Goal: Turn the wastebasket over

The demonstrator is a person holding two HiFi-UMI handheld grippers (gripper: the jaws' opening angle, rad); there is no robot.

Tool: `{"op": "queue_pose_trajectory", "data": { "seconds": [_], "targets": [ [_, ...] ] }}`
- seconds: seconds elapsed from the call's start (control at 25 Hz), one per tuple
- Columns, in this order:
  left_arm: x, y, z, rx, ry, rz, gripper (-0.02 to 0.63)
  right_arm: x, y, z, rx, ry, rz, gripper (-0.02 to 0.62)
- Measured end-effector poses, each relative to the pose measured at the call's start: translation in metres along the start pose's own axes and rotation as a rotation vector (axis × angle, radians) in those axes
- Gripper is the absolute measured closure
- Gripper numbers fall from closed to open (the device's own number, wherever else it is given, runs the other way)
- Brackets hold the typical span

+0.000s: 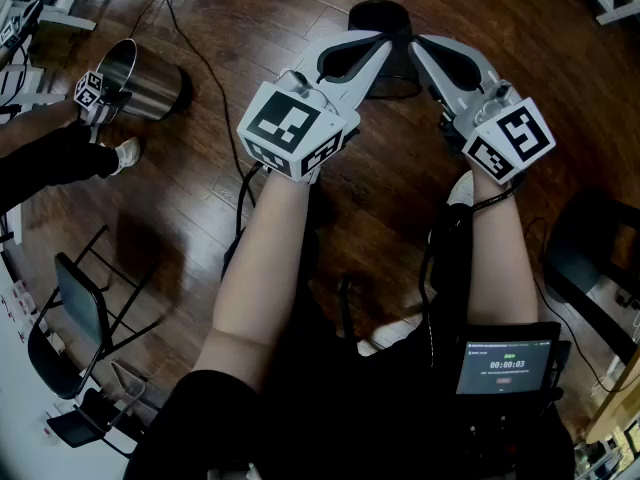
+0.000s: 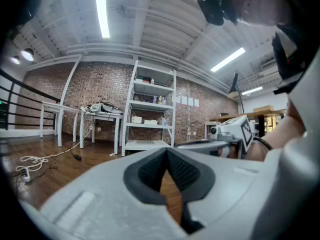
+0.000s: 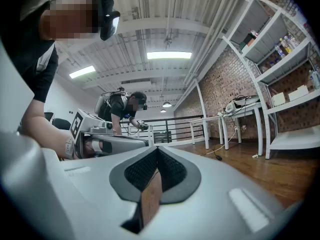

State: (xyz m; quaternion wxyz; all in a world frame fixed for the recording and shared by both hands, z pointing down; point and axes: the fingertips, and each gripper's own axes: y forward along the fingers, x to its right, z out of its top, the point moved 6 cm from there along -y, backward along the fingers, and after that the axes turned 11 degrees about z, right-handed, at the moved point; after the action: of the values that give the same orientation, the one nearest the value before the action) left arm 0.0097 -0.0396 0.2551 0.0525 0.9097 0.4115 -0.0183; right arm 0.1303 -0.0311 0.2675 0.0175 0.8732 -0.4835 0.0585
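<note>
A black round wastebasket (image 1: 380, 13) stands on the wooden floor straight ahead, largely hidden behind my two grippers. My left gripper (image 1: 384, 40) is held level above it, jaws shut and empty; the left gripper view has its pads (image 2: 150, 171) meeting at the tips over bare floor. Beside it my right gripper (image 1: 420, 44) is also level, with its jaws shut on nothing (image 3: 157, 151). The two tips point toward each other, a small gap apart. The basket appears in neither gripper view.
A shiny steel bin (image 1: 145, 78) lies tilted at the far left, with another person's gripper (image 1: 90, 90) at it. A black cable (image 1: 205, 63) runs across the floor. Folding chairs (image 1: 75, 318) stand at the lower left, a dark chair (image 1: 590, 258) at the right. White shelves (image 2: 150, 111) line the brick wall.
</note>
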Motion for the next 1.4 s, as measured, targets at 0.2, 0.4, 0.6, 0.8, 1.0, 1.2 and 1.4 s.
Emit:
{"op": "queue_pose_trajectory", "data": {
  "seconds": [0.2,0.4,0.6,0.8,1.0,1.2,1.4],
  "targets": [
    [-0.02,0.023,0.001,-0.008,0.002,0.001,0.606,0.027,0.009,-0.003,-0.014,-0.006,0.011,0.586],
    [-0.039,0.047,0.003,-0.011,-0.004,0.005,0.606,0.056,0.022,-0.001,-0.01,0.006,0.025,0.586],
    [-0.054,0.069,0.005,-0.019,0.005,-0.003,0.606,0.08,0.037,0.006,-0.011,-0.006,0.035,0.586],
    [-0.069,0.081,0.013,-0.001,0.015,0.005,0.606,0.095,0.047,0.008,-0.042,-0.026,0.056,0.586],
    [-0.073,0.091,0.019,0.014,0.026,0.001,0.606,0.106,0.049,0.009,-0.068,-0.043,0.057,0.586],
    [-0.082,0.093,0.019,0.01,0.023,0.008,0.606,0.122,0.048,0.002,0.022,0.095,-0.019,0.586],
    [-0.091,0.091,0.023,0.034,-0.013,0.026,0.606,0.131,0.045,-0.031,0.172,0.308,-0.109,0.586]
  ]
}}
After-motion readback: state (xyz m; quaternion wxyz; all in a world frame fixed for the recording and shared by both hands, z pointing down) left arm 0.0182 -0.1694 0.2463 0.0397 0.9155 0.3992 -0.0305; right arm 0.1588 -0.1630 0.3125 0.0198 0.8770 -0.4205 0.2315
